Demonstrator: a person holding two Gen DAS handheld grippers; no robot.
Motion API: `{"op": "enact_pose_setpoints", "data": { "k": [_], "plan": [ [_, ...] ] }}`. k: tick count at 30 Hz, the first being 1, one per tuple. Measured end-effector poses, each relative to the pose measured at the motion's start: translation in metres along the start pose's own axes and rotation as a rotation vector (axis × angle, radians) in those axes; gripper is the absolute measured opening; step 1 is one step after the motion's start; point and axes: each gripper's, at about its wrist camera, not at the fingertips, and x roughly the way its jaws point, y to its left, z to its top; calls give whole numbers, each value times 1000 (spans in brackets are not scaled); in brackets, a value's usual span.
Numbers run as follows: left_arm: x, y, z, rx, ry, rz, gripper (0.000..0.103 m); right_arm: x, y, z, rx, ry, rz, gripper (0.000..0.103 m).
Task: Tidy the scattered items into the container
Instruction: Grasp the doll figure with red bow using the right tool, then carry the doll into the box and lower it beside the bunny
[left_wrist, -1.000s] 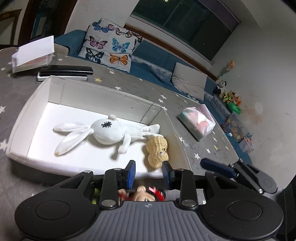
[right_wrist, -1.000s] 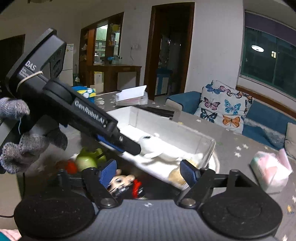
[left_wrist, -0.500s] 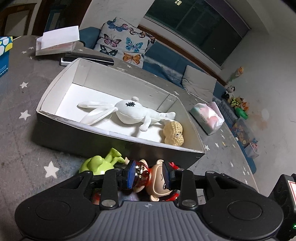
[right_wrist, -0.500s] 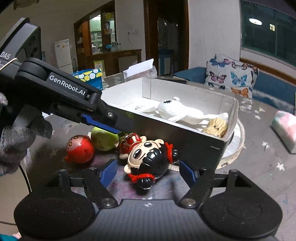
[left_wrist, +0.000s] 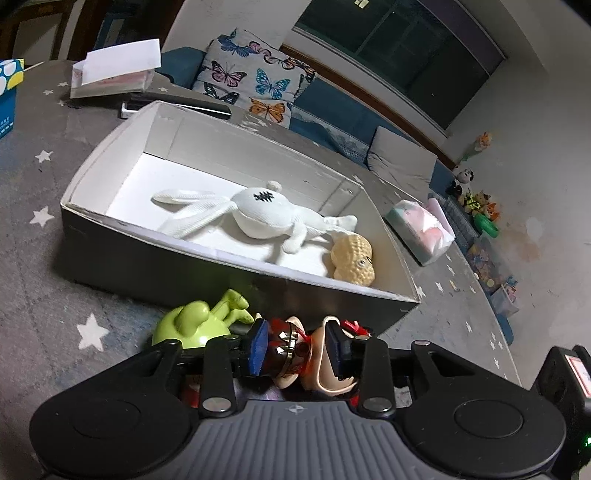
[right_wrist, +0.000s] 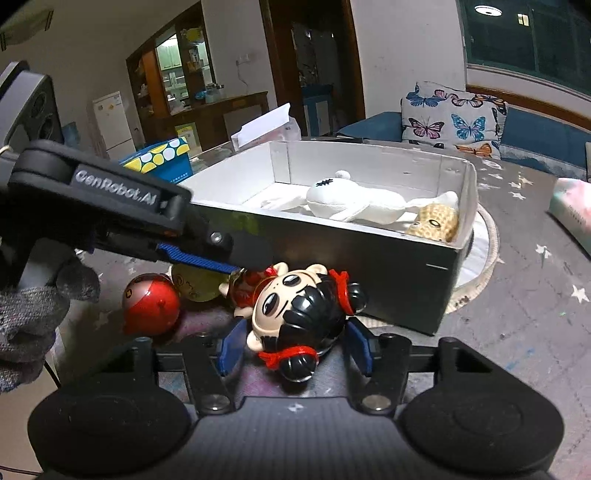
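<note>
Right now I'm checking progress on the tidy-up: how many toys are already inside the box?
2. A white plush rabbit lies across the middle of the box, and a peanut toy sits in the corner by its feet. The near wall may hide something small.

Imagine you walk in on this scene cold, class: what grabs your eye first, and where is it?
First comes the big-headed doll with black hair buns and red bows, lying on the table just in front of the box; the right gripper is closing around its head. Next, the white plush rabbit sprawled inside the box beside a peanut-shaped toy. The left gripper straddles the doll's red body, with a green toy alongside.
</note>
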Motion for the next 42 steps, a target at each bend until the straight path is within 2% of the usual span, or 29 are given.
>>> {"op": "enact_pose_setpoints", "data": {
  "k": [5, 10, 17, 35, 42],
  "plan": [
    [2, -6, -8, -24, 38, -60, 37, -12, -14, -1, 7, 3, -9, 57],
    [8, -5, -11, -49, 54, -61, 37, -17, -20, -4, -6, 10, -23, 57],
    [10, 0, -10, -92, 29, -76, 37, -13, -19, -4, 33, -12, -17, 57],
    [11, -6, -15, -26, 6, -53, 37, -12, -23, -6, 90, -18, -8, 55],
    [9, -9, -20, -13, 22, -49, 37, -19, -20, -8, 82, -30, -13, 55]
  ]
}}
